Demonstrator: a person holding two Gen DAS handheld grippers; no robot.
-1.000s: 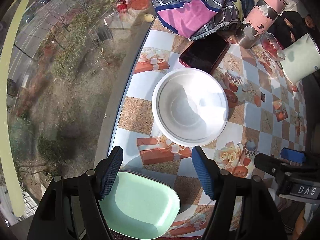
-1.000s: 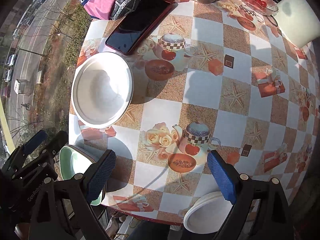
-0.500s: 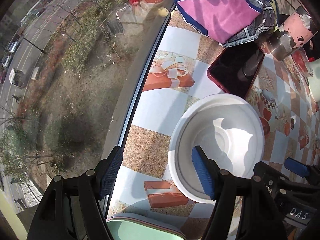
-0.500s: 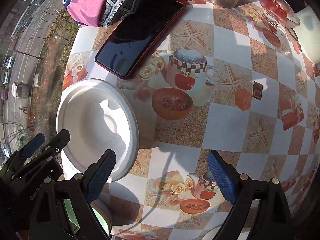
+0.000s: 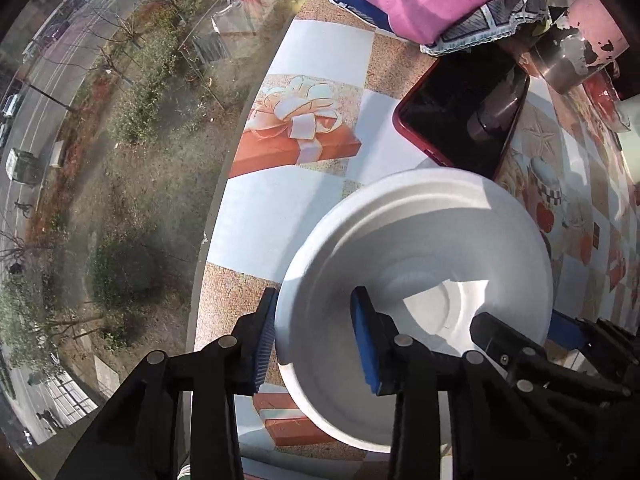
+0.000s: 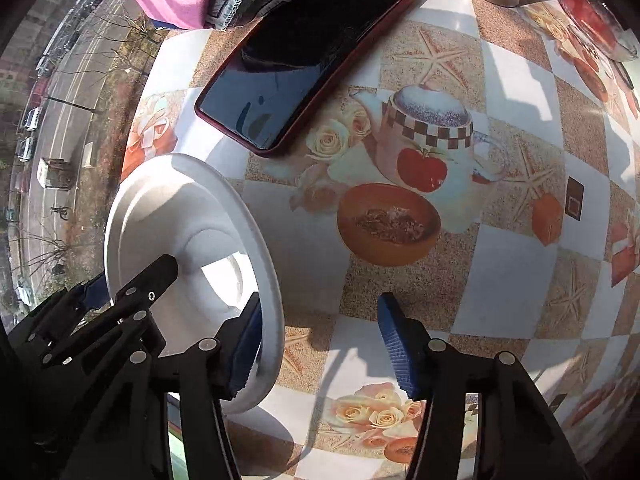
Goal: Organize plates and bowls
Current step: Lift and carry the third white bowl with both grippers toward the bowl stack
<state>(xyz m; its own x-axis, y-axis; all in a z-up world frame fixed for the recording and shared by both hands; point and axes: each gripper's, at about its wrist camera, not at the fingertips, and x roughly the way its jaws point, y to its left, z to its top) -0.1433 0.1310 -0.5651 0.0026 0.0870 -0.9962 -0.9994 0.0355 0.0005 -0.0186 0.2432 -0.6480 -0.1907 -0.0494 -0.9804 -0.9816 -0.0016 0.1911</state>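
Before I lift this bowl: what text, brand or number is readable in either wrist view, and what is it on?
No readable text in either view.
Phone: screen dark, nothing shown.
Tablecloth: pictures only (teapots, gifts, starfish), no words.
White bowl: plain, unmarked.
Left gripper and right gripper: no label legible on their black bodies.

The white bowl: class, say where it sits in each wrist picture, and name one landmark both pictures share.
Left wrist view: the white bowl fills the lower right, its near rim between the left tongs.
Right wrist view: the white bowl lies at lower left, its rim beside one finger of the right tongs.
Shared landmark: the red phone, just beyond the bowl.
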